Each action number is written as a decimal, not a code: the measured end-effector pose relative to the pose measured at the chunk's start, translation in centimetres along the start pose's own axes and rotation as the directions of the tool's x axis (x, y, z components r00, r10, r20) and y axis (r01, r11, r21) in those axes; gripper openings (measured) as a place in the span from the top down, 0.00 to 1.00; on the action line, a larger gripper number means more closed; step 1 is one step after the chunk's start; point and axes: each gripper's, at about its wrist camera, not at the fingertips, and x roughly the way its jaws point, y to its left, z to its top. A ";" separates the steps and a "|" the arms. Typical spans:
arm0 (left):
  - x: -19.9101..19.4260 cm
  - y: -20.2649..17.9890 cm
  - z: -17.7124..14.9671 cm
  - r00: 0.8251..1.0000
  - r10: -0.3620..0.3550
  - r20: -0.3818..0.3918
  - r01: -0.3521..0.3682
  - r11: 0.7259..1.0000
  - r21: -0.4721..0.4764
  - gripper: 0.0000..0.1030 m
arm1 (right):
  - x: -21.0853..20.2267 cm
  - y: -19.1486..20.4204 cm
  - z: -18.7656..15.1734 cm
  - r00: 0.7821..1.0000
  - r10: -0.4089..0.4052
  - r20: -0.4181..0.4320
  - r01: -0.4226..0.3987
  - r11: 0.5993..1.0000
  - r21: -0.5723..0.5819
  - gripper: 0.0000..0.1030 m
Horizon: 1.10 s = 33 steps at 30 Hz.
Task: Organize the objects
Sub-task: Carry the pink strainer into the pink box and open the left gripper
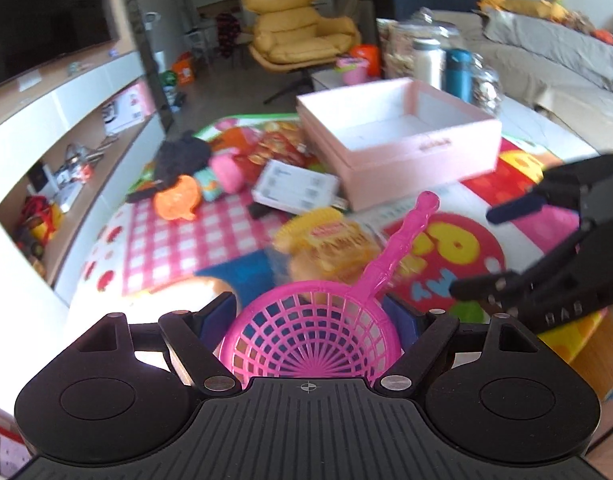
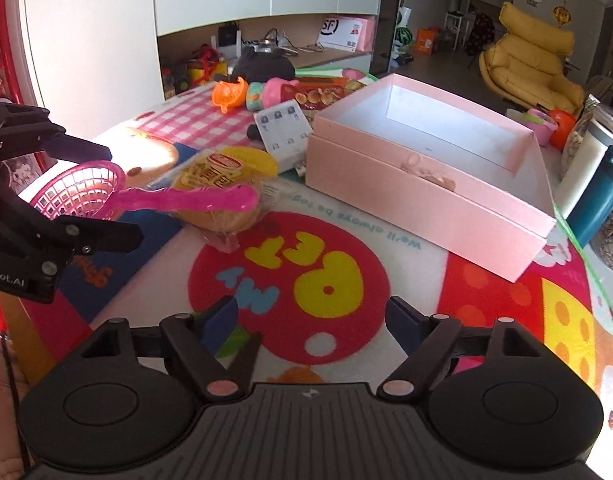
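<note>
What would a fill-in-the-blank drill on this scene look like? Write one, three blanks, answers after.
1. The left gripper is shut on a pink ____.
2. The pink box sits open and ____ inside.
3. The right gripper is open and holds ____.
4. The strainer's handle lies above a packaged ____.

Missing words: strainer; empty; nothing; bun
</note>
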 end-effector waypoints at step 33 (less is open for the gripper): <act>6.5 -5.7 15.5 0.963 -0.094 0.254 0.104 0.994 -0.024 0.17 | -4.6 -0.9 0.9 0.994 -0.049 0.100 0.047 0.999 0.024 0.84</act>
